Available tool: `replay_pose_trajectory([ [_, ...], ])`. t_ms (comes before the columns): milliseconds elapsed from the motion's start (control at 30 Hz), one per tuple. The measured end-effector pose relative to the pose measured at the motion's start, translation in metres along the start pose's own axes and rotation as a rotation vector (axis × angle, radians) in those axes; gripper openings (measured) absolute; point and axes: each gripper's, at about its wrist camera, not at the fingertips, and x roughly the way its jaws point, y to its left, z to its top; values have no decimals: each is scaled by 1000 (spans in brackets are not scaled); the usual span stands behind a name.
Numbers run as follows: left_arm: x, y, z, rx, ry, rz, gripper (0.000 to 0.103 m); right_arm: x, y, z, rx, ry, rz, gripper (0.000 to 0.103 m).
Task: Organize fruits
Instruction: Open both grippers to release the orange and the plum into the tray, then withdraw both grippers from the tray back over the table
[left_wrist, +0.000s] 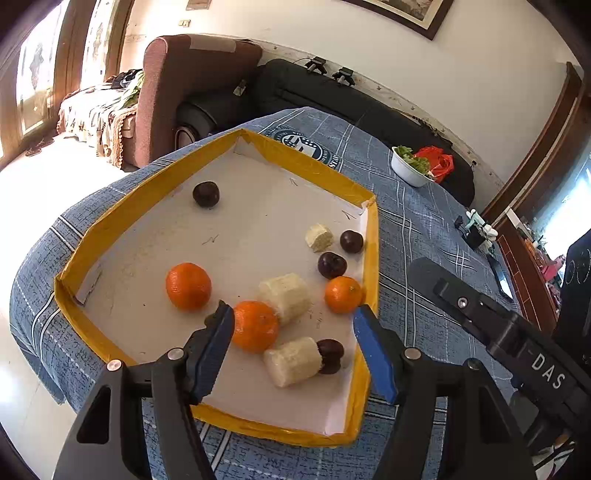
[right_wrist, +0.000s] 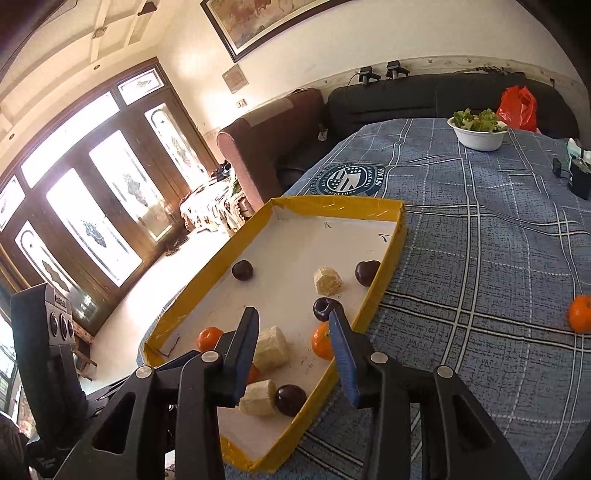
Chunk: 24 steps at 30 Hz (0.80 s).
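1. The left wrist view looks steeply down, close over the near end of the yellow-rimmed tray (left_wrist: 147, 201).
2. The right wrist view looks from the tray's (right_wrist: 332, 202) right, angled less steeply.
3. Both share the tray and the white bowl (left_wrist: 408, 171) (right_wrist: 480, 138).

A blue checked cloth (right_wrist: 480, 229) covers the table. A white bowl (right_wrist: 480, 137) full of green leaves sits on it at 1 o'clock. A red bag (right_wrist: 518, 105) lies just behind the bowl. A brown armchair (left_wrist: 177, 88) stands at 11 o'clock, beside a black sofa (left_wrist: 314, 96).
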Motion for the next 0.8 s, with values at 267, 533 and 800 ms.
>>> replay_pose_trajectory([
  [267, -17, -48, -20, 104, -13, -74, 66, -66, -49, -25, 113, -61, -57, 53],
  [533, -37, -98, -26, 205, -40, -166, 66, -163, -120, -38, 237, -149, -162, 53],
  [800, -40, -144, -29, 311, -70, -198, 66, -225, -115, -30, -45, -190, -444, 55],
])
